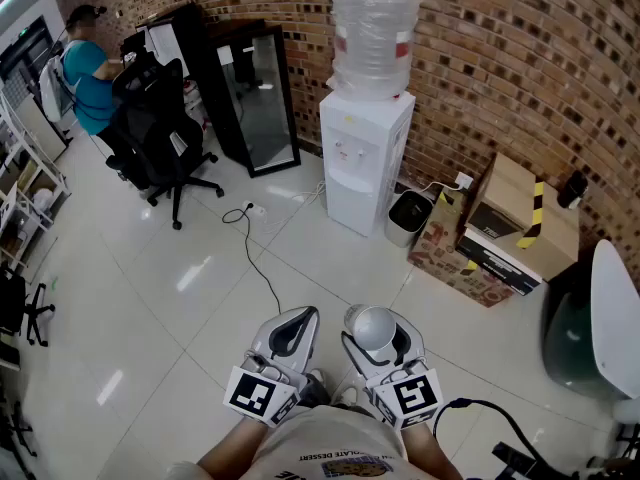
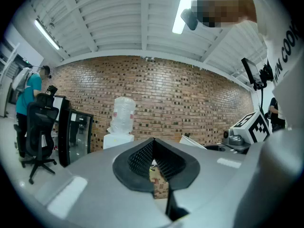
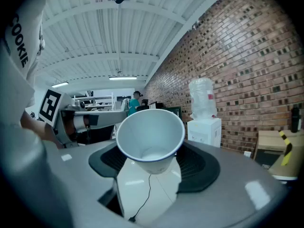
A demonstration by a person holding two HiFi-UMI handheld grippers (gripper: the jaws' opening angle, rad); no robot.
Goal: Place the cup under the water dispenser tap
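White paper cup [image 3: 151, 136], blue at the rim, sits clamped between the jaws of the right gripper [image 1: 377, 336]. The pads press on its sides and its open mouth faces up and back toward that gripper's camera. We see it empty. The left gripper [image 1: 293, 328] carries nothing, its jaws closed together at the tips. Both grippers show low in the centre of the head view, above a white tiled floor [image 1: 200, 268].

The water dispenser [image 1: 364, 163], white with a clear bottle [image 1: 372, 36] on top, stands against the brick wall in the upper centre of that view, well apart from the cup. We judge the step in hand to be the carry toward it.

To do it well, we recommend:
- a steady clamp, light enough not to crush the thin wall;
- a straight approach to the tap recess [image 1: 347, 156];
- bringing the cup upright before it goes under a tap;
- setting its base down flat before the jaws part.

Writing: "COOKIE" reads on the person's shirt [image 3: 23, 27]. The bottle's red label and the dispenser's front panel are too small to read.
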